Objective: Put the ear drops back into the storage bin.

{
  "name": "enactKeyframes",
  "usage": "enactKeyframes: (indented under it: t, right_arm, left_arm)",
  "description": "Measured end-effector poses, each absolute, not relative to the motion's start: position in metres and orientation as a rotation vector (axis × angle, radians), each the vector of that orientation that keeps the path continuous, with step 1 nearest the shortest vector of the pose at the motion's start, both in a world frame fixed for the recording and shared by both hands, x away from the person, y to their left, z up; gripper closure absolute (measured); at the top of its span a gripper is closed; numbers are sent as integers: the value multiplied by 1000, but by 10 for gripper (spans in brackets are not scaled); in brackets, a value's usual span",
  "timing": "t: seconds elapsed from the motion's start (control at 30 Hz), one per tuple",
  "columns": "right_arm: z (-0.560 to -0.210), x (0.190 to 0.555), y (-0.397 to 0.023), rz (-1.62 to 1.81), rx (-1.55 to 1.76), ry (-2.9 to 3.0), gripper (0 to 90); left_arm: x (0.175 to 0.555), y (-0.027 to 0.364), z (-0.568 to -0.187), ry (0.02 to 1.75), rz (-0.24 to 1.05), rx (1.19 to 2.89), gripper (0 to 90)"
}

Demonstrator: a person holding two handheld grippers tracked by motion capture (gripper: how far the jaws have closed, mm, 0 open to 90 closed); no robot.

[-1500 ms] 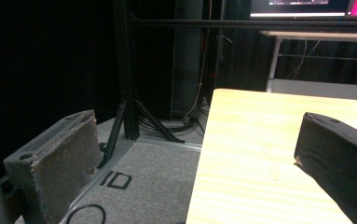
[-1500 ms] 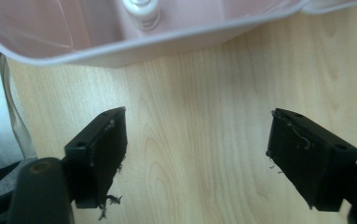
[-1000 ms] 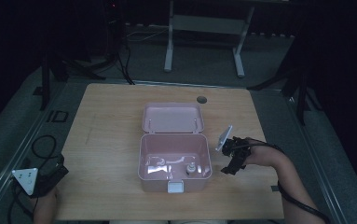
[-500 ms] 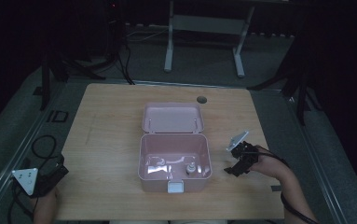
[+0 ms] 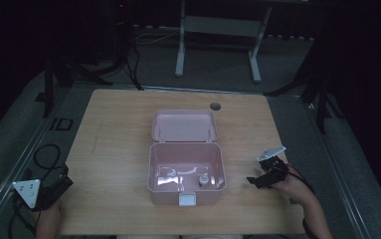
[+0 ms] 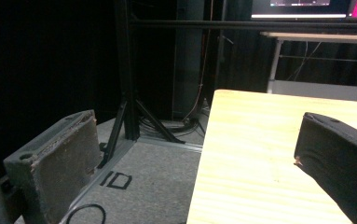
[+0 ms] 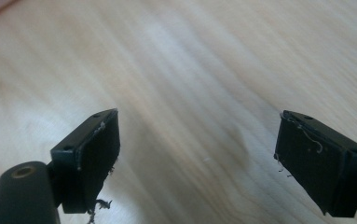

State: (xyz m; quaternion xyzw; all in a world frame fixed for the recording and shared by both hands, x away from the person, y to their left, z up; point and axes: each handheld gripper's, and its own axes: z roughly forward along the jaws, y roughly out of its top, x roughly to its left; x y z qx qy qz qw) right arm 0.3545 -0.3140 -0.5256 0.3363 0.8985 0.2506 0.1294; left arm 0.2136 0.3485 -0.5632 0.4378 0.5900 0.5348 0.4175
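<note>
Overhead, open pink box [image 5: 185,169] mid-table, right gripper [image 7: 197,158] and left gripper [image 6: 195,158] jaws wide apart, empty.

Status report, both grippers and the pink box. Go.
Left gripper open, empty, off the table's near-left corner. Right gripper open, empty, right of the pink box. Box lid up, small items inside. Nothing in the way.

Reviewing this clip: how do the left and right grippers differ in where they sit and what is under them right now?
The left gripper sits at the table's near left corner, partly over the edge above the floor; the right gripper sits well inside the tabletop, just right of the open pink box. The left gripper faces along the table's left edge; the right gripper faces bare wood. Both are open and hold nothing.
</note>
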Motion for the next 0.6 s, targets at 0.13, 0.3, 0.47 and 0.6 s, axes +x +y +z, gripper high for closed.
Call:
enactKeyframes:
  t: [0.13,0.3,0.47,0.6]
  right_arm:
    - [-527,351,-321,811,1081,2472,133]
    - [-533,347,-328,846,1178,2323,132]
    - [-537,342,-334,888,1249,2175,133]
    - [-542,339,-335,932,1305,2040,132]
  left_arm:
    - [213,348,-563,1480,1345,1094,4]
    - [213,349,-563,1482,1341,1093,4]
    - [213,349,-563,1483,1339,1091,4]
    - [213,349,-563,1483,1339,1090,4]
